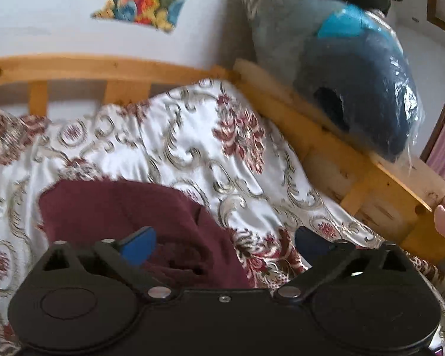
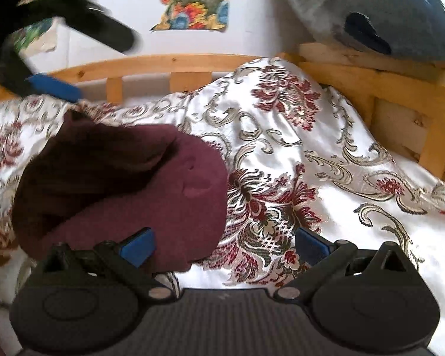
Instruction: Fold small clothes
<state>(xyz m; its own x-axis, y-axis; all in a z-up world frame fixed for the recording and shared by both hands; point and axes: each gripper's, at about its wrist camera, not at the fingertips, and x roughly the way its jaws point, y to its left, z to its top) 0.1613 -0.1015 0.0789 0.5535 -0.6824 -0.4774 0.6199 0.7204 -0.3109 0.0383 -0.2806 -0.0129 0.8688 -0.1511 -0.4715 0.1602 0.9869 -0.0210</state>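
While the maroon garment lies in a soft, rounded heap on the floral bedspread, neither gripper has hold of it, so the fold looks at most partly made. In the right wrist view the cloth sits low and left, bunched with a dark hollow on its upper side and a smooth lobe toward the near edge; its outline is not a tidy rectangle, and I cannot tell how many layers it has. The right gripper stands with its fingers spread wide, the left blue pad over the garment's near edge and the other over bare bedspread, nothing pinched between them. The left gripper is likewise spread wide and empty in its own view, one pad above the maroon cloth and the other above the pattern; from the right wrist camera it shows as a blurred black shape at the upper left, beyond the garment. A wooden bed rail runs behind the bedspread, and a plastic-wrapped bundle rests on the rail at the corner, well apart from the work. My judgement is that one piece has been gathered or roughly doubled over and let go, and that squaring its edges, or a further fold, is left; no other small clothes to fold are plainly in sight on the bed.
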